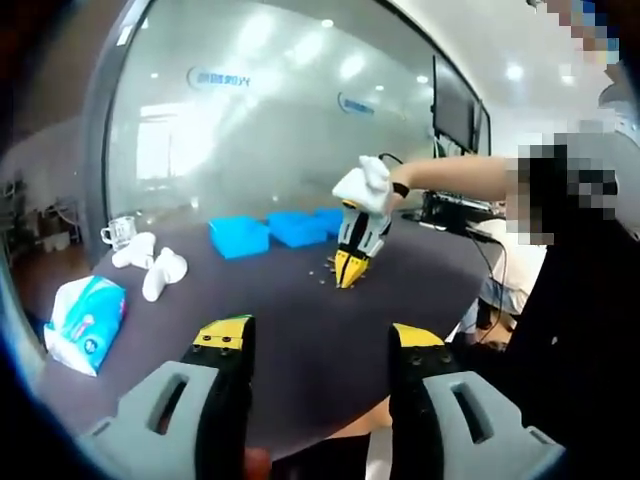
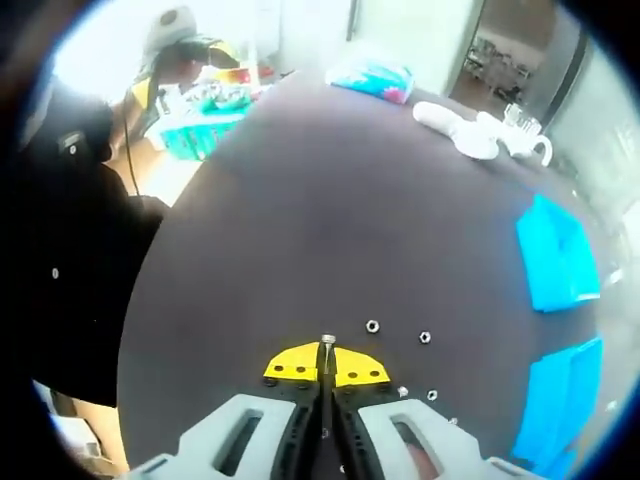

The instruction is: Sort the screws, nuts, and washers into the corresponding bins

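**A:** What are your two tools doing?

**B:** My right gripper (image 2: pixel 327 372) has its jaws pinched together on a small screw (image 2: pixel 327 343); the screw's head pokes out just past the yellow tips, just above the dark table (image 2: pixel 300 200). In the left gripper view I see that same tool (image 1: pixel 350 270) at about one o'clock from centre, pointing down at the tabletop, with my white-gloved hand (image 1: pixel 366 187) on top of it.

**A:** And the left one?

**B:** My left gripper (image 1: pixel 318 345) stands wide open with nothing between the jaws. It sits low at six o'clock in its own view, over the near edge of the table (image 1: pixel 290 330).

**A:** Where are the loose parts?

**B:** In the right gripper view, two nuts (image 2: pixel 372 325) lie on the table just past the tips, towards one and two o'clock, and a few more small bits lie beside the jaws at four o'clock. In the left gripper view they show as tiny specks (image 1: pixel 322 272) around the right tool's tips, too small to tell apart.

**A:** The bins?

**B:** Three blue bins (image 1: pixel 240 237) in a row at twelve o'clock in the left gripper view, behind the right tool. In the right gripper view two of them (image 2: pixel 555 255) sit at three and four o'clock.

**A:** Anything else on the table?

**B:** A tissue pack (image 1: pixel 85 320) at nine o'clock, white gloves (image 1: pixel 160 270) and a glass cup (image 1: pixel 118 232) at ten.
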`<state>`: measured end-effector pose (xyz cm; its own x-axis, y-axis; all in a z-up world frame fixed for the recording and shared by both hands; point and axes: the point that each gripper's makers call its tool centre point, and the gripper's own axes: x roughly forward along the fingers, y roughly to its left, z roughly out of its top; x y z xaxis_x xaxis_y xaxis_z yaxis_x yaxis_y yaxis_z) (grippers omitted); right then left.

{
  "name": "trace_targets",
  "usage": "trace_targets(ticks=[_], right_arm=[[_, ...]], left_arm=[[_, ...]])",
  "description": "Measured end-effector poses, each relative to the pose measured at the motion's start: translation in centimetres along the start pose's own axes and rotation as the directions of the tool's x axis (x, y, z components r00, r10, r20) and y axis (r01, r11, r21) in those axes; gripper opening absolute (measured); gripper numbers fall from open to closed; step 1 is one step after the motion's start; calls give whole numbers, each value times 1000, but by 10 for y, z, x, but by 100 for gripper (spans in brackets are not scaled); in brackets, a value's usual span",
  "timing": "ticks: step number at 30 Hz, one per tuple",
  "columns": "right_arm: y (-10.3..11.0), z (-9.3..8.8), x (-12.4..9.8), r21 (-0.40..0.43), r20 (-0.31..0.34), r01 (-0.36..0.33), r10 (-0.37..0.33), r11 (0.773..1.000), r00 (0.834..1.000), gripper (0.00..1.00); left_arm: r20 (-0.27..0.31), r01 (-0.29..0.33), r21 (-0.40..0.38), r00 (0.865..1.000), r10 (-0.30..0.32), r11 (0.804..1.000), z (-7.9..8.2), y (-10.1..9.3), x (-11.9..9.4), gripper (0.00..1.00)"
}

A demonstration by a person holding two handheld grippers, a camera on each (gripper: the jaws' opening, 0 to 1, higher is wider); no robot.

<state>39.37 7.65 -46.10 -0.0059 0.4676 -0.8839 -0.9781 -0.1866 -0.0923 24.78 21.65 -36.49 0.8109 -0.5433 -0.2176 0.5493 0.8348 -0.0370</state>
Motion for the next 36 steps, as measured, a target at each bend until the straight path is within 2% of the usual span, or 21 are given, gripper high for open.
trace_targets(ticks=[4,7,12,15,16,17,19,21,26,27,29,30,32,33,36], right_arm=[[4,8,-11,60,88,19,-25,998,996,0],[4,12,-24,120,174,44,-65,992,983,0],[1,9,-46,212,290,111,-172,971,941,0],[-2,5,-64,284,367,176,-276,943,888,0],[-5,1,-70,320,374,205,-322,925,870,0],[-7,0,-77,337,395,232,-360,913,845,0],[-7,-5,-88,378,416,268,-421,886,806,0],[-7,-10,-100,419,432,314,-491,852,756,0],[9,-20,-122,507,468,362,-603,782,647,0],[11,-21,-125,519,471,367,-616,772,632,0],[22,-26,-128,530,469,378,-634,759,615,0],[26,-29,-130,548,471,381,-652,744,594,0],[35,-33,-133,578,476,370,-669,727,571,0],[40,-36,-134,586,474,366,-672,723,568,0],[47,-46,-140,619,460,382,-711,686,531,0]], left_arm=[[8,-2,1,1000,2,1000,2,0,-1,53],[21,-4,-1,1000,4,1000,6,0,-2,53],[36,-6,-3,999,6,1000,10,2,-3,53],[49,-5,-4,999,5,1000,14,3,-1,53],[51,-2,-4,999,2,1000,15,3,0,52],[53,1,-1,999,-1,1000,17,3,1,52],[62,2,2,998,-2,1000,21,3,3,52],[73,8,-1,997,-8,1000,25,2,5,52],[86,16,6,996,-16,1000,32,1,11,52],[89,16,8,996,-17,1000,33,1,13,52],[95,15,9,995,-16,1000,35,1,14,52],[98,14,9,995,-15,1000,36,1,15,52],[102,13,9,995,-14,1000,37,0,17,52],[104,14,8,995,-15,1000,38,0,17,52],[107,14,11,994,-15,1000,40,-1,19,52]])
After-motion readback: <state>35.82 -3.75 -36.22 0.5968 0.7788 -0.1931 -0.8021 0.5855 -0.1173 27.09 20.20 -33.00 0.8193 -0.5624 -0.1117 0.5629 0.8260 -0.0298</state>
